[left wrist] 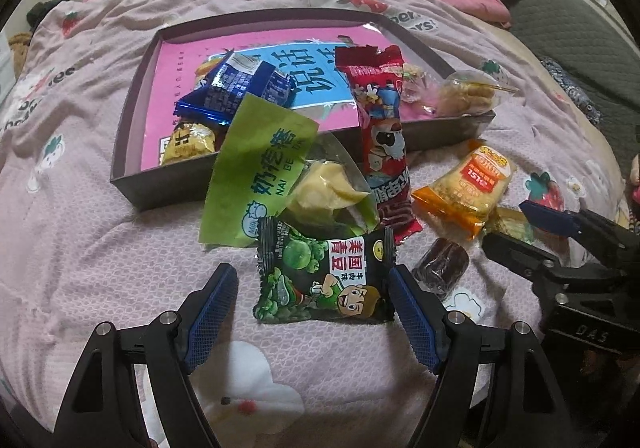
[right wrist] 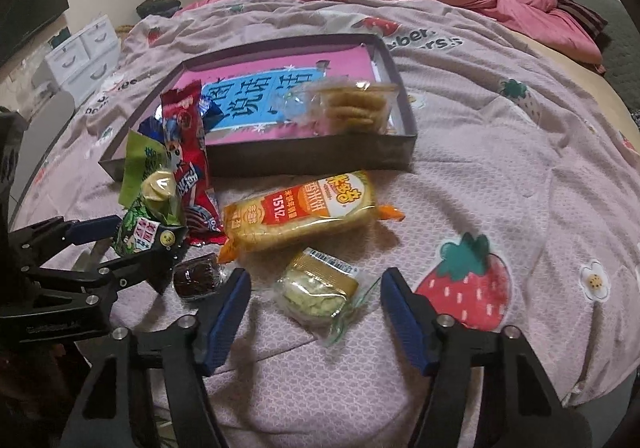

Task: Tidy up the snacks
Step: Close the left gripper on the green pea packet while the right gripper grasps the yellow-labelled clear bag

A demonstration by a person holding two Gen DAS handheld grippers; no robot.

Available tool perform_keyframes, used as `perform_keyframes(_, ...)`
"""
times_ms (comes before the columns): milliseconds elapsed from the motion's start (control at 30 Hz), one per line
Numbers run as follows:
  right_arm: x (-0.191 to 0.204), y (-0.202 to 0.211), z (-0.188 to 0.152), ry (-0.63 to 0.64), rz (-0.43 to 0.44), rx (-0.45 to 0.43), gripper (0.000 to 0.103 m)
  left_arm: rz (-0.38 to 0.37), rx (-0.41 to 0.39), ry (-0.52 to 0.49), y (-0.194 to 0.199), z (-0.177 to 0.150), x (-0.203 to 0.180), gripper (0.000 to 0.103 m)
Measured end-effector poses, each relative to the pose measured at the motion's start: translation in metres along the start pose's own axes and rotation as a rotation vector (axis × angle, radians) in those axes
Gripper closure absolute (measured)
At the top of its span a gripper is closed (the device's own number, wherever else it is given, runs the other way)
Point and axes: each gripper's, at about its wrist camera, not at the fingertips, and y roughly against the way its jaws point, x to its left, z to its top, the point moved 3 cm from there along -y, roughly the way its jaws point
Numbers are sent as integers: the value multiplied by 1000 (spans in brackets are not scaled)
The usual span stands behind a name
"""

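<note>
Crinkled foil and plastic snack packets (left wrist: 324, 280) lie flat and overlapping before a shallow dark cardboard box (left wrist: 160, 184) holding several more.

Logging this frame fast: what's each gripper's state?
Left gripper: open, astride the green pea packet.
Right gripper: open, astride the small cake packet.

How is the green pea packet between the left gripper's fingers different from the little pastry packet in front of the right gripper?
The pea packet is opaque, dark green, printed with a cartoon figure; the pastry packet is partly clear, showing a pale round pastry under a gold label. The pea packet has other snacks lying across its far edge; the pastry packet lies on its own. Both rest on the blanket, outside the box, each between open fingers.
</note>
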Motion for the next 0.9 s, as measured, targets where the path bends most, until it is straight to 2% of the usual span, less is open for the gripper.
perform_keyframes(67,1,0,1,13,2,-11,41,1,3,1,-2,1,-1,24)
perform_keyframes(133,3,-1,1,33,-16,-12,51,5,2,2,-4,2,-1,24)
perform_keyframes(333,7,3,-2,83,-41,-9,55,17,6,13,-9,2,-3,24)
perform_keyframes(500,6,2,-3,73,-33,5,57,21,16,11,-11,2,-3,24)
perform_keyframes(633,4,-9,-6,56,-11,55,57,18,20,10,-11,2,-3,35)
perform_keyframes(700,5,-13,-7,63,-10,71,57,15,22,8,-12,2,-4,37)
perform_keyframes(767,4,-12,-7,54,2,66,58,-2,22,11,-11,2,-4,48)
perform_keyframes(900,-7,-2,-5,-4,34,29,62,-25,22,13,-7,0,-2,52)
